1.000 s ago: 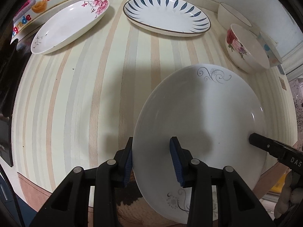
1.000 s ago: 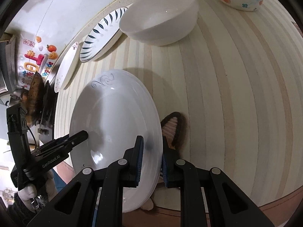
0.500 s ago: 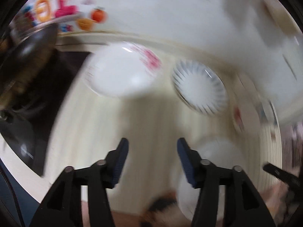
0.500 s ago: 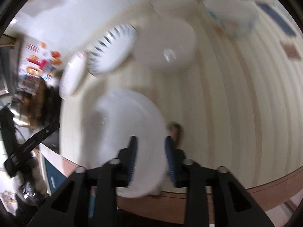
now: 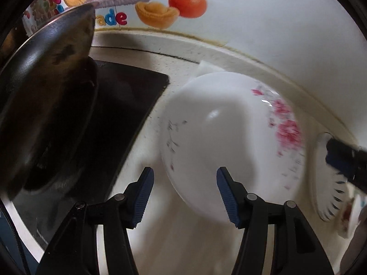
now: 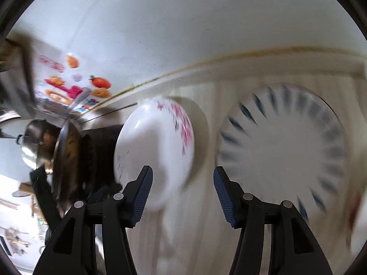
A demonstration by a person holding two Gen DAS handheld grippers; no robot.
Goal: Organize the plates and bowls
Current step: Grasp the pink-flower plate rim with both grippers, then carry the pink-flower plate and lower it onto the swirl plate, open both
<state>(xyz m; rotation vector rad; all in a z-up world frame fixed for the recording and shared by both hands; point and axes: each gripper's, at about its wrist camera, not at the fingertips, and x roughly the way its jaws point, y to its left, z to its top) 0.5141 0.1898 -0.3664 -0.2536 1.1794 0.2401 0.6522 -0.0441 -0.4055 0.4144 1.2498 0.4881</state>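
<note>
At the desk's left end a dark wok (image 5: 45, 105) sits on a black stove (image 5: 128, 105). Just right of it, near the desk's back edge, lies the pink-flowered plate (image 5: 229, 142), with the left claw (image 5: 183, 194) above it, jaws just opened, nothing between them. Further right along the back edge lies the blue-striped plate (image 6: 282, 151); the right claw (image 6: 182, 194), jaws lately parting and empty, hangs between both plates.

Flowered plate (image 5: 231, 142): on the tabletop (image 6: 201, 217), right of the stove (image 5: 128, 105)
Rayed plate (image 6: 282, 146): right of the flowered plate, just beside it
Pan (image 5: 45, 96): on the stove, far left
Wall (image 6: 183, 23): behind both plates
</note>
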